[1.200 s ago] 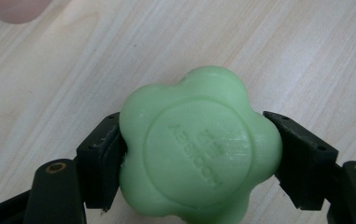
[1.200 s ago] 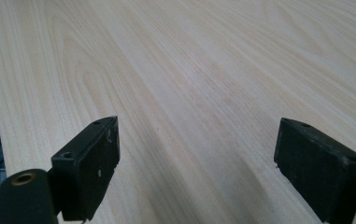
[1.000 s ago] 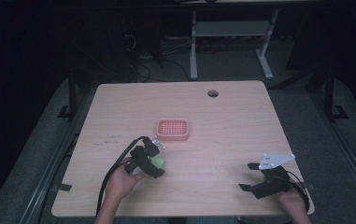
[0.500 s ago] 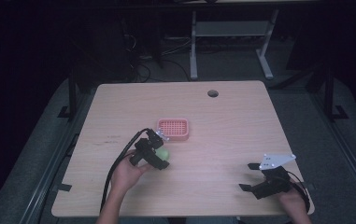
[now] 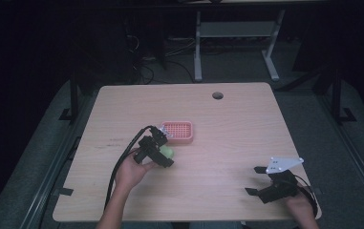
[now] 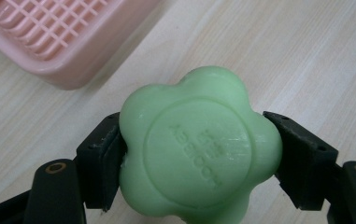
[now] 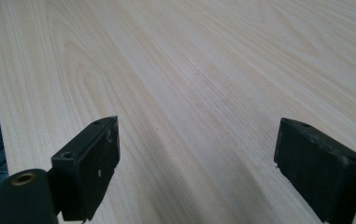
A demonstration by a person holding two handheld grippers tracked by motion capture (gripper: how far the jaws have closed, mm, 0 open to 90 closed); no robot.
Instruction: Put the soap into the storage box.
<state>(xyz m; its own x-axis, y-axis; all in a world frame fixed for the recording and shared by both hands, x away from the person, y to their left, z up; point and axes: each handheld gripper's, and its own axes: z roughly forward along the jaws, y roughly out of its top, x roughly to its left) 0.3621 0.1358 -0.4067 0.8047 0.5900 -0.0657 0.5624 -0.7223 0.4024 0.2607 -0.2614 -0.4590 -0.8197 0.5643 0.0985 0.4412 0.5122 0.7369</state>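
left gripper (image 5: 163, 153): jaws closed onto the green soap (image 6: 196, 149), one pad on each opposite side; soap sits squarely between them, embossed face toward the gripper camera.
green soap: flower-shaped bar, lobed edge, round raised centre with lettering. Held just above the table (image 5: 227, 124), beside the near-left corner of the pink soap dish (image 5: 177, 132). Not touching the dish in the left gripper view.
soap handling: judged light, stiff, no visible give under the pads. Surface looks smooth and waxy, so likely slippery. Lobes help: pads appear seated at the sides where the outline dips, which should resist twisting out. Best hold is as now, across the widest part and low on the pads. Squeezing harder risks denting the edge or squirting the bar out.
pink soap dish: shallow tray with slatted grid floor and raised rim, empty as far as the views show. Lies toward the middle of the table, just ahead of the soap.
likely step: carry to the dish. The bar needs to clear the rim before lowering flat onto the grid.
right gripper (image 5: 260, 180): jaws spread wide, nothing between them; right gripper view looks along bare wood. Rests near the table's front right edge, well apart from soap and dish.
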